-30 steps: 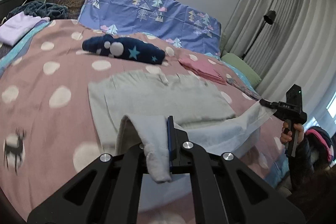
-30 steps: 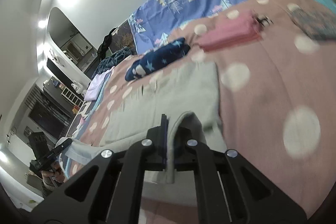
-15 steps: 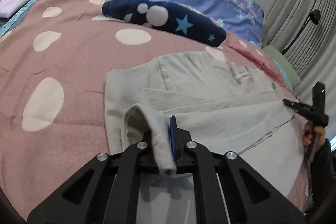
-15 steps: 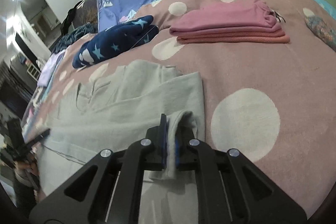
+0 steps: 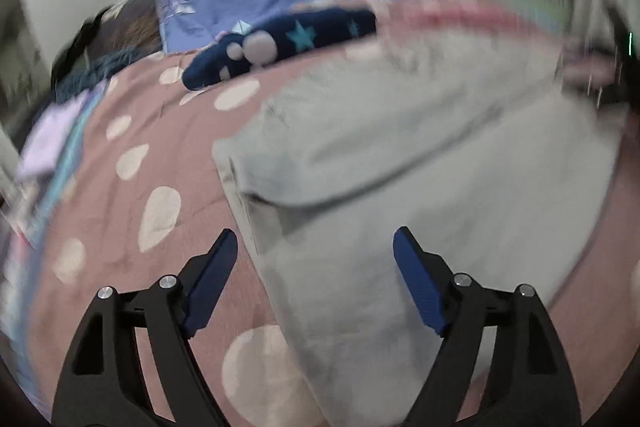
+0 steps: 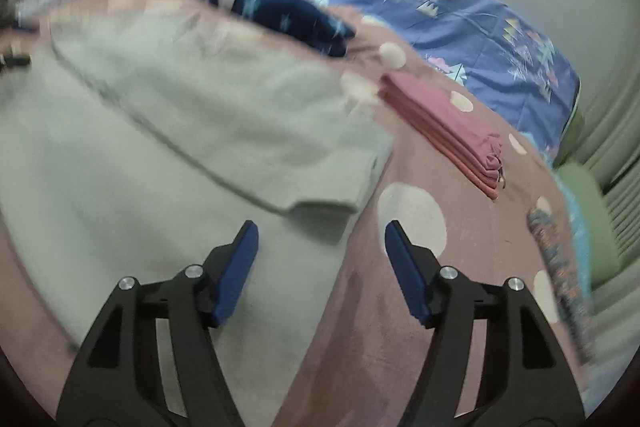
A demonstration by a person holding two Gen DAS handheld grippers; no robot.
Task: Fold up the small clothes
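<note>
A light grey garment [image 5: 400, 155] lies on the pink spotted bedspread [image 5: 132, 163], one part folded over the rest. My left gripper [image 5: 316, 259] is open and empty just above the garment's left edge. In the right wrist view the same grey garment [image 6: 168, 131] lies flat with its folded flap ending in front of my right gripper [image 6: 320, 247], which is open and empty over the garment's right edge. Both views are motion-blurred.
A dark blue star-print garment [image 5: 280, 43] lies beyond the grey one. A folded pink stack [image 6: 444, 135] sits to the right. Blue patterned pillows [image 6: 440, 11] line the head of the bed. A lilac folded item [image 5: 52, 139] lies at far left.
Both grippers were shut on corners of the grey garment; they carried them forward, laid them down and opened. The garment now lies folded over itself.
</note>
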